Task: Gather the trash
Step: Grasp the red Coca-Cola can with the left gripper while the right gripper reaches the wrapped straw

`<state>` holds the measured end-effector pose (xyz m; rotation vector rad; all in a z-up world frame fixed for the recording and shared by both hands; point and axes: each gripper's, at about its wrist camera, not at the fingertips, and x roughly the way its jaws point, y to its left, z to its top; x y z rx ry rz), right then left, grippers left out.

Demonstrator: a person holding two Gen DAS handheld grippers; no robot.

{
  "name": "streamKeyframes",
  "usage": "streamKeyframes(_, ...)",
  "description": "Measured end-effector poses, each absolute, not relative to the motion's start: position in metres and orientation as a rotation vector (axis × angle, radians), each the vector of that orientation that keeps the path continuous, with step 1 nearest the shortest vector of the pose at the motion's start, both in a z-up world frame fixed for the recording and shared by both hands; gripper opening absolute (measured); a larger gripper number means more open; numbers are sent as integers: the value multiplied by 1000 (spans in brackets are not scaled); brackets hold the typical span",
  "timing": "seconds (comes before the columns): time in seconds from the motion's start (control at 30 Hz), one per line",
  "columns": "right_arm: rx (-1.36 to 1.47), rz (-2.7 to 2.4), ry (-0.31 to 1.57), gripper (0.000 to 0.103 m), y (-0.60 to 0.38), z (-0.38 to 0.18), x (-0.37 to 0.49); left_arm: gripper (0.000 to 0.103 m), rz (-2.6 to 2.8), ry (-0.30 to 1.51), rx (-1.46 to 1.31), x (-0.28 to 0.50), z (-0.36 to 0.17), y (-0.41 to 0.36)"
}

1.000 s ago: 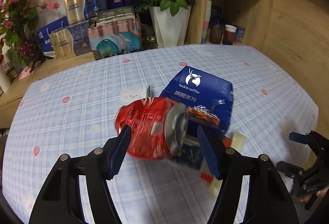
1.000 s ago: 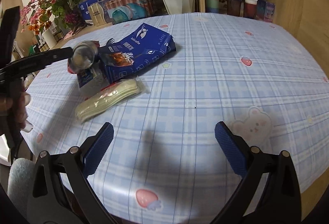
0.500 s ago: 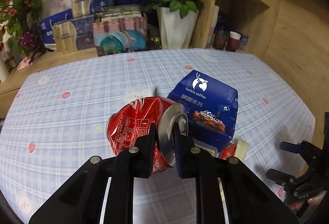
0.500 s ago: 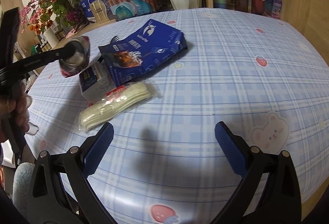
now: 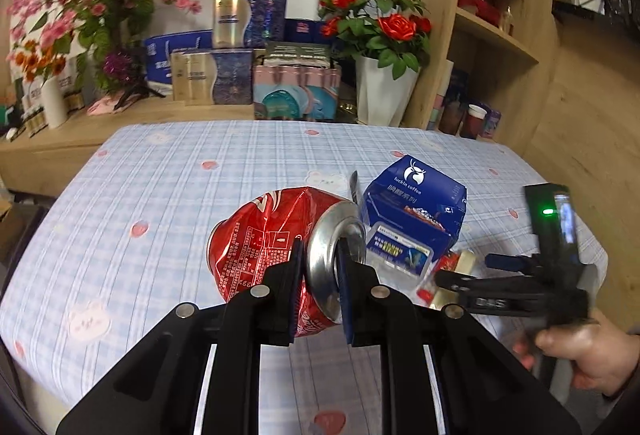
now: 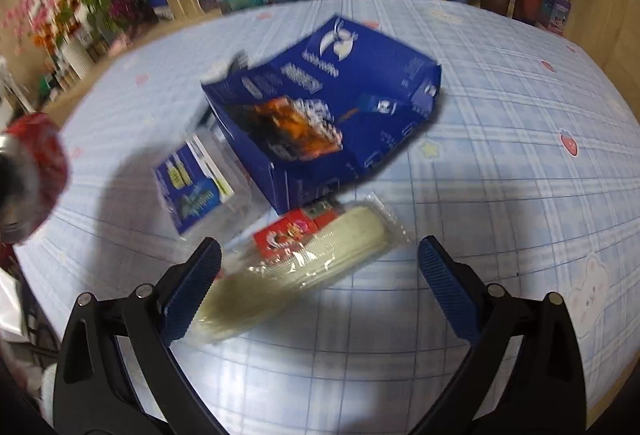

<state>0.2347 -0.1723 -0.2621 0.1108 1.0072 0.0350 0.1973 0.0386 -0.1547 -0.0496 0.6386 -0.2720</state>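
The left gripper (image 5: 318,275) has its fingers clenched on the rim of a crushed red can (image 5: 276,255), one pad inside the mouth and one outside on the red wall; the can hangs clear above the checked table (image 5: 168,195), its silver top turned toward the camera. The right gripper (image 6: 320,289) has its fingers spread wide and grasping nothing; it points steeply down over the near part of the pile.

Just in front of those spread fingers lies a clear packet of pale wafers (image 6: 304,275) with a small red wrapper (image 6: 292,237) resting on it; the packet's long axis runs on a slant from near-left to far-right, so the left finger already sits beside its near end while the right finger stands off its far end. Beyond it, farther across the table, sit a blue coffee box (image 6: 324,115) and a small blue-labelled plastic pack (image 6: 196,191) to the left.

The right hand is plainly the nearer one; to my eye it would need turning to close across the packet's narrow width.
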Motion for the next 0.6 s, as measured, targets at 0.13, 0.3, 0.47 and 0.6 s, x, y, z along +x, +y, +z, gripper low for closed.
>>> streamKeyframes(0.13, 113, 34, 1021, 97, -180, -266, 225, 16, -269, 645, -93, 184, -158, 45)
streamKeyframes(0.3, 107, 21, 1025, 95, -203, -268, 207, 16, -281, 659, -126, 173, -166, 45)
streamKeyframes(0.47, 87, 24, 1028, 79, -222, -265, 201, 16, -287, 676, -134, 163, -174, 41)
streamKeyframes(0.6, 64, 65, 1022, 59, -217, -263, 207, 16, -280, 691, -158, 157, -180, 41)
